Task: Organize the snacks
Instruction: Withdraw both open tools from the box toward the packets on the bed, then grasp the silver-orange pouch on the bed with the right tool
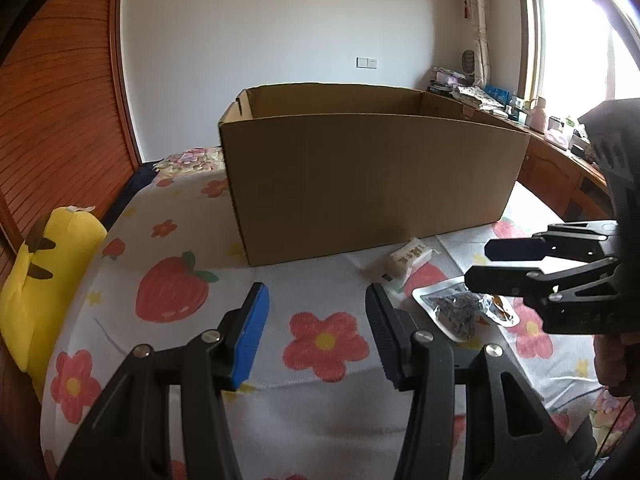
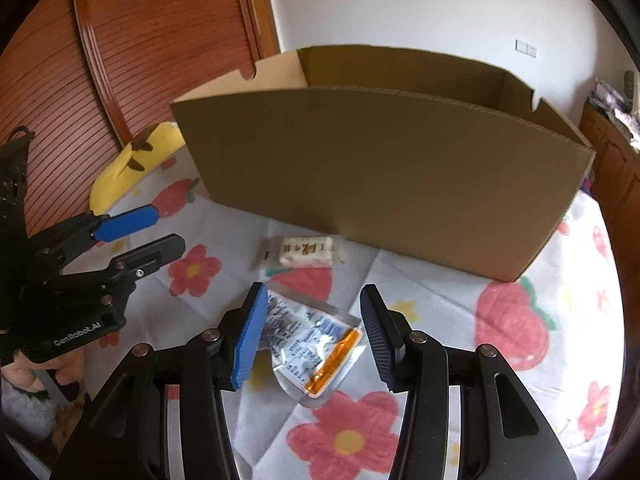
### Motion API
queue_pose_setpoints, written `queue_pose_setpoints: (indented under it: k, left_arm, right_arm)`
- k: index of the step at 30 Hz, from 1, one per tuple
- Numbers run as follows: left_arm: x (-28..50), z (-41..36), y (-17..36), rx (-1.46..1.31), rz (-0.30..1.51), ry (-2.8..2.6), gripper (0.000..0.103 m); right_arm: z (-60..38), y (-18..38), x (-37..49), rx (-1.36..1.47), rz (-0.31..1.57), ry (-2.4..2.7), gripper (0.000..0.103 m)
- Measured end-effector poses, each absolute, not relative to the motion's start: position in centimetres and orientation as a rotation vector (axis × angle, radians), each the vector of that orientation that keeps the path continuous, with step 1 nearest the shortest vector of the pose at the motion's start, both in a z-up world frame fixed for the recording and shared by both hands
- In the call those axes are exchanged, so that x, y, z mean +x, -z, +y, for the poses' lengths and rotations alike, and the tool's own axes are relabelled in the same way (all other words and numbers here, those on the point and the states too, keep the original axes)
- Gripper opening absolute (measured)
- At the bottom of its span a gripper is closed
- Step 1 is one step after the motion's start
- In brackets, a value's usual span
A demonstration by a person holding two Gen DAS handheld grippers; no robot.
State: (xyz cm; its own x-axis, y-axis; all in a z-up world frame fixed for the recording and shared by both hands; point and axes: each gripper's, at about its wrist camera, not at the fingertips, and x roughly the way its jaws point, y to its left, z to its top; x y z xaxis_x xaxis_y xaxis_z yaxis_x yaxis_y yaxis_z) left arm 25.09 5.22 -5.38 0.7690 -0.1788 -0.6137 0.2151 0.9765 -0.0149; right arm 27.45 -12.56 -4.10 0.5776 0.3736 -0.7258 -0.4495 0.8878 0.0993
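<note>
A large open cardboard box point(image 1: 372, 176) stands on the flower-print bed; it also shows in the right wrist view point(image 2: 384, 176). A small white wrapped snack point(image 1: 408, 261) lies in front of it, also in the right wrist view point(image 2: 306, 251). A clear and silver snack packet point(image 2: 308, 340) lies nearer, between the fingers of my open right gripper point(image 2: 314, 336) just above it; the packet also shows in the left wrist view point(image 1: 464, 312). My left gripper point(image 1: 316, 340) is open and empty over the bedspread. Each gripper shows in the other's view: the right point(image 1: 480, 264) and the left point(image 2: 164, 228).
A yellow plush toy point(image 1: 44, 276) lies at the bed's left edge by the wooden slatted wardrobe point(image 1: 60, 120). A cluttered wooden desk point(image 1: 552, 148) stands at the right under the window. The bedspread point(image 1: 320, 400) stretches in front of the box.
</note>
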Motion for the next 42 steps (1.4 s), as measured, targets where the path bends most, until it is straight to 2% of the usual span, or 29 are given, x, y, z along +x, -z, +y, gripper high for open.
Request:
queue_pose_setpoints:
  k: [9, 25, 31, 42]
  left_arm:
    - [24.6, 5.9, 5.7, 0.033, 0.665, 0.204, 0.050]
    - [24.0, 6.0, 5.7, 0.017, 0.662, 0.206, 0.050]
    - [23.7, 5.9, 5.5, 0.016, 0.657, 0.207, 0.050]
    - [23.5, 5.9, 5.3, 0.012, 0.654, 0.206, 0.050]
  right_arm:
    - [-11.8, 5.8, 27.6, -0.116, 0.895, -0.534, 0.049]
    - [-11.6, 6.4, 26.1, -0.183, 0.899, -0.582, 0.067]
    - [-11.9, 5.7, 25.8, -0.143, 0.896, -0.610, 0.068]
    - [-11.4, 5.4, 22.9, -0.317, 0.848, -0.593, 0.068]
